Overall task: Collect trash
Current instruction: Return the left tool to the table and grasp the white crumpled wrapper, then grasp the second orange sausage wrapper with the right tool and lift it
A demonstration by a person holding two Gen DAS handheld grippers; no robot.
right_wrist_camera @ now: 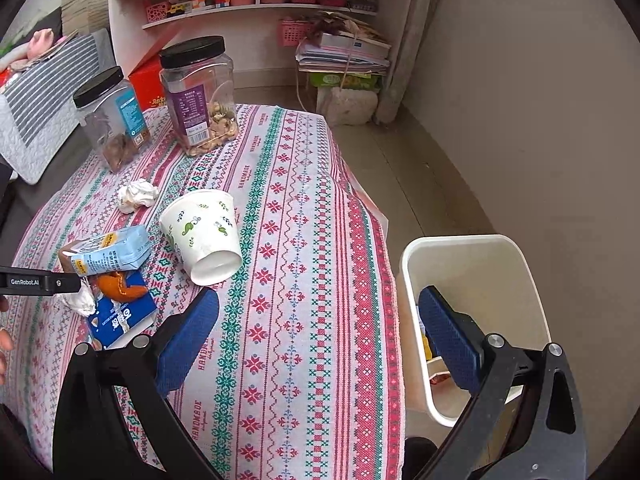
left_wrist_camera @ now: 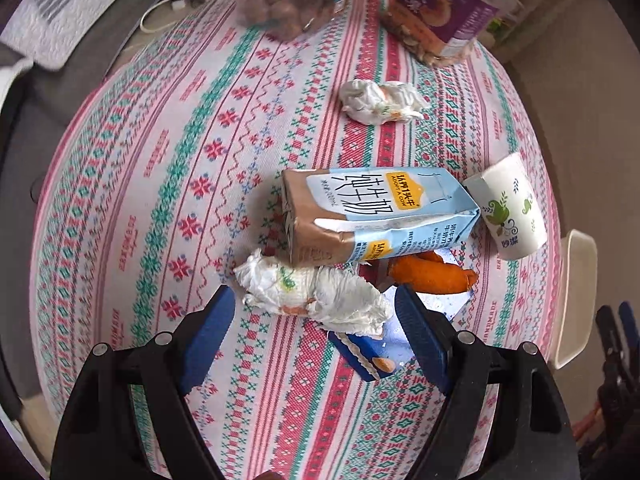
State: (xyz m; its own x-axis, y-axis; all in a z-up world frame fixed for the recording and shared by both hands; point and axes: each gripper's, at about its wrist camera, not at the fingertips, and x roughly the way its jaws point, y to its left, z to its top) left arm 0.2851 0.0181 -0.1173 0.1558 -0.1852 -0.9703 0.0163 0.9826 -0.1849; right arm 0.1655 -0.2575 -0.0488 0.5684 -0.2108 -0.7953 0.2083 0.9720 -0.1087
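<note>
My left gripper (left_wrist_camera: 316,304) is open, its blue pads on either side of a crumpled tissue (left_wrist_camera: 316,292) on the patterned tablecloth (left_wrist_camera: 160,200). Behind the tissue lie a blue milk carton (left_wrist_camera: 376,212), orange peel (left_wrist_camera: 432,272), a blue snack wrapper (left_wrist_camera: 372,352) and a tipped paper cup (left_wrist_camera: 512,208). A second crumpled tissue (left_wrist_camera: 380,102) lies farther back. My right gripper (right_wrist_camera: 320,320) is open and empty over the table's right edge, beside a white trash bin (right_wrist_camera: 480,304) with some scraps inside. The right wrist view also shows the cup (right_wrist_camera: 204,232), carton (right_wrist_camera: 108,252), peel (right_wrist_camera: 120,286) and wrapper (right_wrist_camera: 120,320).
Two clear jars with black lids, one of nuts (right_wrist_camera: 200,92) and one of brown snacks (right_wrist_camera: 110,116), stand at the table's far side. A striped cushion (right_wrist_camera: 44,108) lies to the left. Shelves and stacked papers (right_wrist_camera: 344,52) are behind. The bin stands on the floor right of the table.
</note>
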